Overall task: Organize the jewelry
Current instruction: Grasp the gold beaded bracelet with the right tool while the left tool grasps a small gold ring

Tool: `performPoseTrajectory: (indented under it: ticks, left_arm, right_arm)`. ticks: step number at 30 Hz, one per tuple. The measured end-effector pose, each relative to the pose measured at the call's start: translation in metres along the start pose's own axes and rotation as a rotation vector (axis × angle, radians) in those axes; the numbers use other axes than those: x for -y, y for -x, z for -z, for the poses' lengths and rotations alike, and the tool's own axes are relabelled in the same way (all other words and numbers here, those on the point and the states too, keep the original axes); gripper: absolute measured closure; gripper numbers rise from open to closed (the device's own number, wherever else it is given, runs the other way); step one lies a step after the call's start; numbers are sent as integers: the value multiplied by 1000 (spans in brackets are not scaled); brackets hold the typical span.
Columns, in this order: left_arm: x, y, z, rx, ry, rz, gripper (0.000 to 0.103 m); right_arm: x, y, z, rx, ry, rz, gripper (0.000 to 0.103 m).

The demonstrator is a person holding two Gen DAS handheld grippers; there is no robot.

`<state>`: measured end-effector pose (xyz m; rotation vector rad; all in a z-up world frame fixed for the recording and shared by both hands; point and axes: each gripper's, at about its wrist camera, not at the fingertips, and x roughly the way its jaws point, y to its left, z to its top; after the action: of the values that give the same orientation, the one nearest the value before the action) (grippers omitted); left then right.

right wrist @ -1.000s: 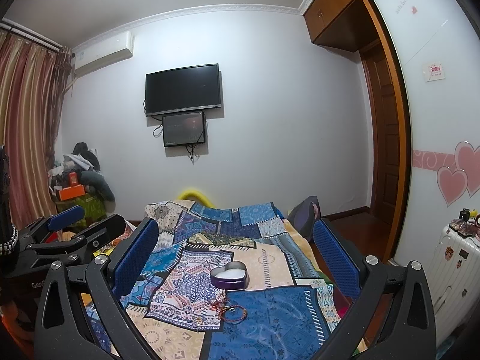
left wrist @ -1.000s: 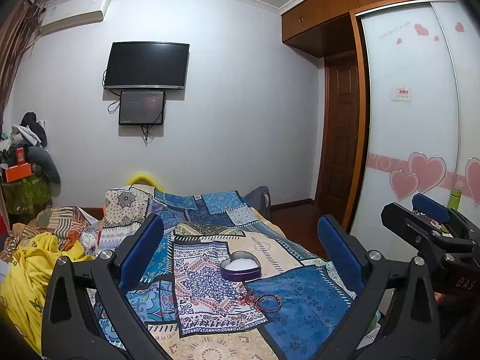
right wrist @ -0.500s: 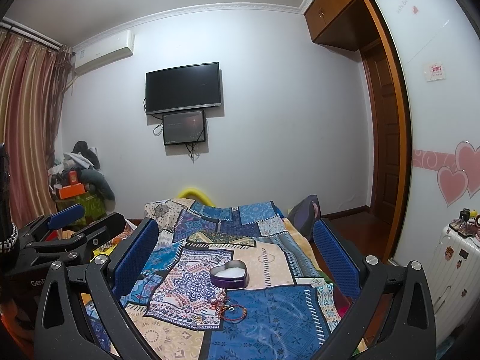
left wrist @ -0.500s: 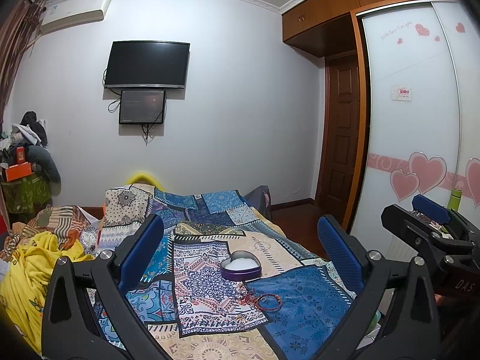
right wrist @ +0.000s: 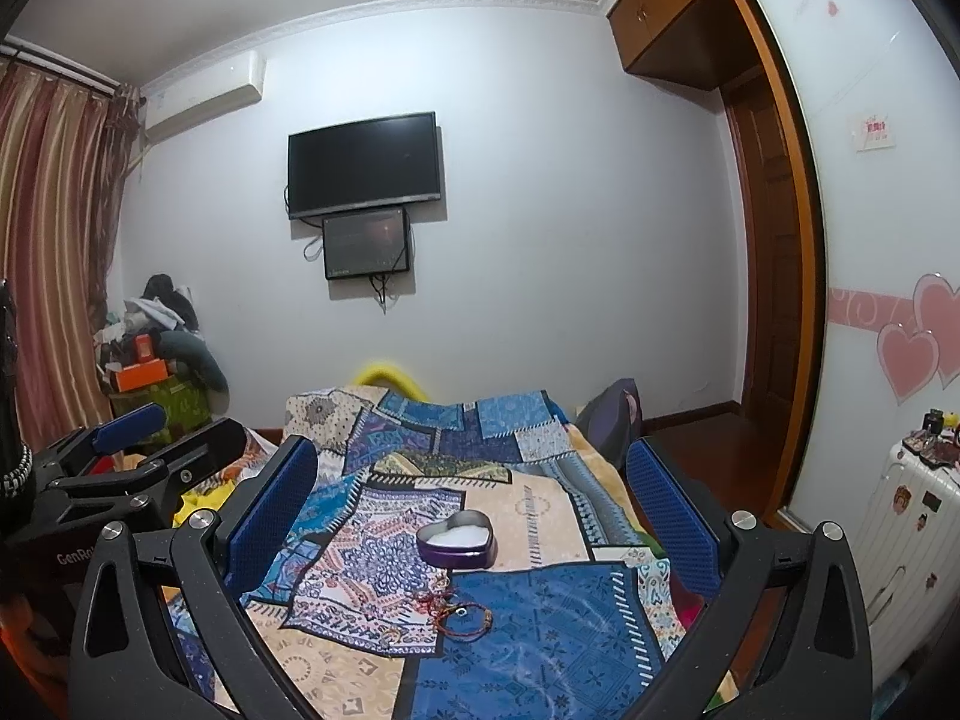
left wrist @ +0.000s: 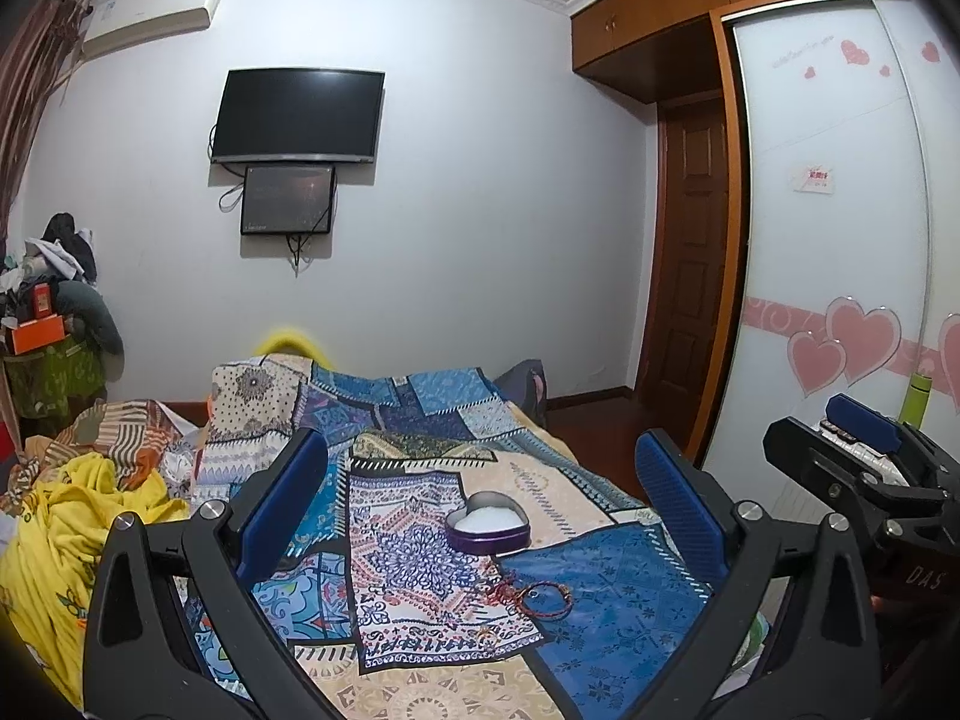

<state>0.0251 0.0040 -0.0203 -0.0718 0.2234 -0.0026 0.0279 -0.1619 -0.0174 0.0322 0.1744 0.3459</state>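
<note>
A purple heart-shaped box [left wrist: 487,523] with a white lining lies open on the patchwork bedspread [left wrist: 612,618]. In front of it lie red string bracelets [left wrist: 543,597] and small gold pieces. My left gripper [left wrist: 480,480] is open and empty, held above the bed well short of the box. My right gripper [right wrist: 471,489] is open and empty too. In the right wrist view the box [right wrist: 456,540] sits mid-bed with the bracelets [right wrist: 465,621] nearer me. Each gripper shows at the edge of the other's view: right gripper [left wrist: 864,456], left gripper [right wrist: 126,450].
A yellow blanket [left wrist: 66,528] is heaped at the bed's left. Clutter with an orange box [right wrist: 141,375] stands by the curtain. A white suitcase [right wrist: 900,516] stands at the right by the wardrobe door [left wrist: 840,240]. A TV [left wrist: 300,114] hangs on the far wall.
</note>
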Motion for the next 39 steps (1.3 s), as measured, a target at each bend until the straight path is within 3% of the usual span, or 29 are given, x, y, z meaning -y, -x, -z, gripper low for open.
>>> performPoseTrajectory:
  ticks: [6, 12, 18, 23, 25, 31, 33, 37, 39]
  left_arm:
    - [-10, -31, 13, -95, 15, -11, 0]
    - [-35, -76, 44, -260, 63, -32, 1]
    - [-55, -117, 82, -429, 115, -47, 17]
    - [-58, -142, 107, -560, 141, -1, 31]
    - [-53, -151, 117, -600, 129, 19, 32]
    - [-36, -166, 133, -664, 82, 81, 42]
    - [-30, -172, 136, -688, 70, 104, 53]
    - [-21, -179, 141, -717, 61, 144, 58]
    - [-18, -181, 144, -733, 62, 163, 65]
  right_arm:
    - [6, -22, 16, -77, -5, 17, 1]
    - [22, -50, 43, -200, -12, 45, 1]
    - [30, -82, 74, -357, -18, 33, 3]
    - [31, -101, 95, -461, -21, 0, 18]
    - [34, -109, 104, -506, -26, -24, 27]
    - [41, -129, 118, -583, -48, -82, 43]
    - [44, -136, 119, -597, -57, -101, 49]
    - [42, -149, 119, -607, -62, -138, 58]
    - [40, -154, 120, -610, -43, -144, 60]
